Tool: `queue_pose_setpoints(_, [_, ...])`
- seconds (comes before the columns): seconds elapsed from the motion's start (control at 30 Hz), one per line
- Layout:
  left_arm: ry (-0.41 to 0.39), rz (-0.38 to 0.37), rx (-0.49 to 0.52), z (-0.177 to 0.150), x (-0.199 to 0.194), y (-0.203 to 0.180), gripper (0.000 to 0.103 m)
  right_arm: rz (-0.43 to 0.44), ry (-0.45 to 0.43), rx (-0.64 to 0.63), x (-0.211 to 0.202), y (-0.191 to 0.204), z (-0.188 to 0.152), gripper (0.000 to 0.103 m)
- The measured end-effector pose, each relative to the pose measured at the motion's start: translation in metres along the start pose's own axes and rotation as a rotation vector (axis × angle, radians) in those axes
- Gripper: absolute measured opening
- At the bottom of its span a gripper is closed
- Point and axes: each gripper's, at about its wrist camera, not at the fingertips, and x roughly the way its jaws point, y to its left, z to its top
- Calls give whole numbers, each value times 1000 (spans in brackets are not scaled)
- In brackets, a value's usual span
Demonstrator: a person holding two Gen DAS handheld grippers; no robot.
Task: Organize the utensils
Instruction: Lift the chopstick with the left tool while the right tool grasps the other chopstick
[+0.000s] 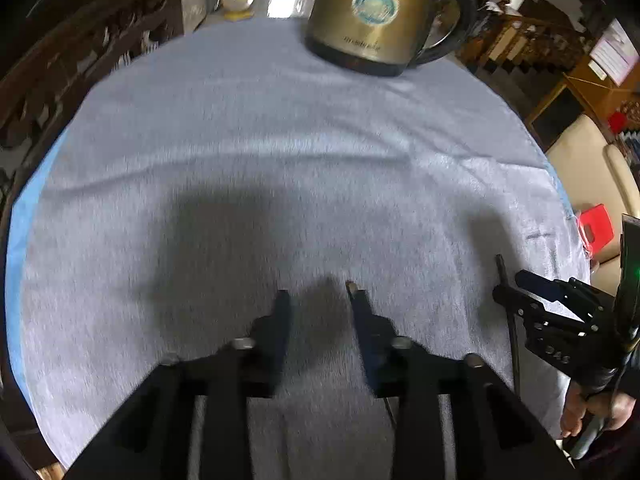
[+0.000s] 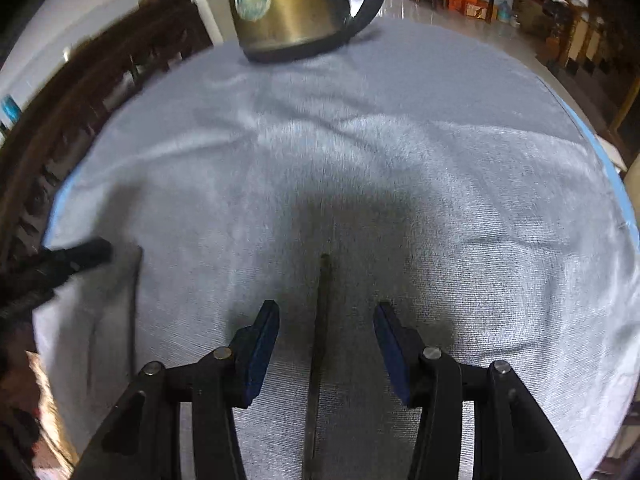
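Note:
A thin dark chopstick (image 2: 322, 288) lies on the grey cloth (image 2: 400, 160), pointing away from me. It runs between the fingers of my right gripper (image 2: 327, 306), which stands open with neither pad touching it. The left wrist view shows that gripper (image 1: 516, 286) at the right edge, over the same chopstick (image 1: 505, 280). My left gripper (image 1: 320, 294) is open low over the cloth. A second chopstick, of which I see the tip (image 1: 351, 285), lies along its right finger and is not pinched. The left gripper (image 2: 96, 250) shows blurred at the left of the right wrist view.
A brass-coloured kettle (image 1: 368, 20) with a black handle stands at the far edge of the round table; it also shows in the right wrist view (image 2: 288, 4). Dark carved wooden furniture (image 1: 80, 60) lines the left side. A person's hand (image 1: 580, 412) holds the right gripper's handle.

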Motion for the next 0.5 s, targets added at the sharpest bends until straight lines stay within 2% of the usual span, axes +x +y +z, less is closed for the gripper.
queue_pose_setpoints(0.03, [13,-6,-9,0,3,-3,38,-43,8,-35,1,5,1,42])
queue_pose_setpoints(0.07, [25,-14,-15,0,4,-5,39,-53,9,-51,1,7,1,40])
queue_pose_setpoints(0.17, [62,-27,-32,0,11,-13,46,-60,21,-58,1,6,1,25])
queue_pose_setpoints(0.23, [92,-5,-23,0,19,-23,46,-59,24,-52,1,2,0,14])
queue_pose_setpoints(0.27, [108,6,-15,0,24,-27,46,-58,23,-46,0,-2,-2,11])
queue_pose_setpoints(0.4, [81,55,34,1,25,-42,45,-42,23,-19,-2,-20,-9,8])
queue_pose_setpoints(0.43, [72,63,44,2,24,-44,42,-37,25,-12,-3,-24,-10,7])
queue_pose_setpoints(0.5, [47,97,92,4,25,-50,17,-34,32,-2,-4,-31,-12,7])
